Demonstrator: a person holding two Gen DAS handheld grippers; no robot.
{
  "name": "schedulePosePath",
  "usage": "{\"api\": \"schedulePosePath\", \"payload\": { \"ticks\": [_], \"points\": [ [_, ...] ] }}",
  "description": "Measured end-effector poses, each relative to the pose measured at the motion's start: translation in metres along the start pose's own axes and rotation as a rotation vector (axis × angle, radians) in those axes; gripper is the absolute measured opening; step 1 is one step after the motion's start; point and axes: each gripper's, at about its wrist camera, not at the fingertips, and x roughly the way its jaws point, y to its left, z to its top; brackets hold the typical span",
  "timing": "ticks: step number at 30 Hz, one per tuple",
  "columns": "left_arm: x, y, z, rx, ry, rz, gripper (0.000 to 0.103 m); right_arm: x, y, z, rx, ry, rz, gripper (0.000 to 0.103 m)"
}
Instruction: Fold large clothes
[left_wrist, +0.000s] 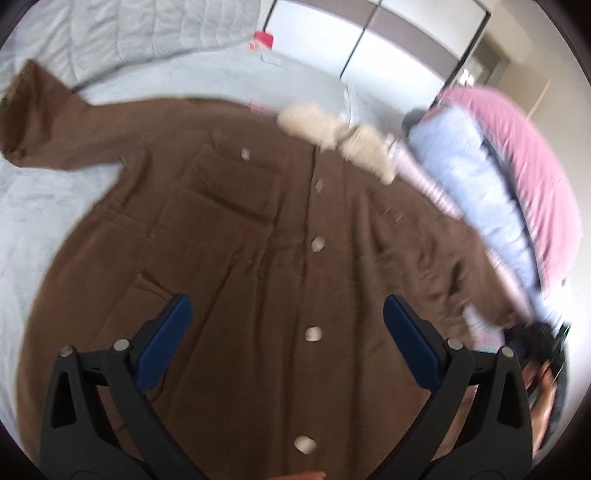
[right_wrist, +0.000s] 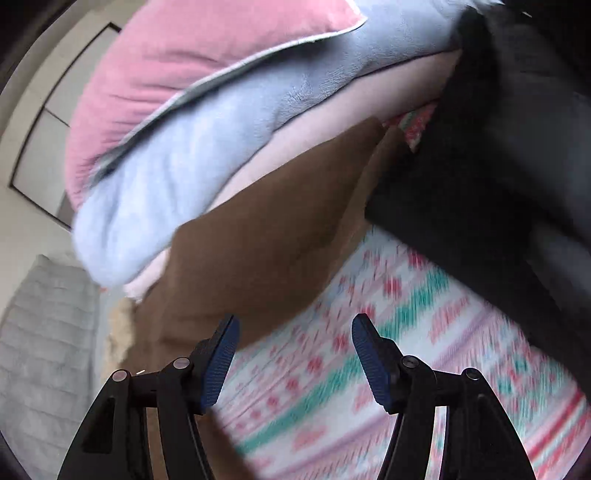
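Though motion blur smears both views and my coat's right sleeve runs off under the pillows, I count five buttons down its front. It lies flat, brown, cream-collared, on the bed. My left fingers gape wide above it; my right fingers gape wide over a patterned blanket.

Left tool and right tool gape, holding nothing
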Motion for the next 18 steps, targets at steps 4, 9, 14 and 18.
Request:
{"api": "schedulePosePath", "payload": {
  "ticks": [4, 9, 14, 18],
  "points": [
    [0.038, 0.002, 0.009, -0.046, 0.073, 0.025, 0.102, 0.034, -0.002, 0.023, -0.028, -0.041, -0.087, 0.064],
    [0.045, -0.010, 0.005, 0.044, 0.054, 0.090, 0.102, 0.063, -0.012, 0.037, -0.048, -0.081, -0.124, 0.034],
    [0.047, 0.000, 0.006, 0.024, 0.076, 0.106, 0.102, 0.023, 0.015, 0.043, -0.153, -0.270, -0.133, 0.007],
    [0.048, 0.006, 0.007, -0.002, 0.084, 0.112, 0.102, -0.038, 0.060, 0.038, -0.242, -0.452, -0.135, 0.006]
  ]
}}
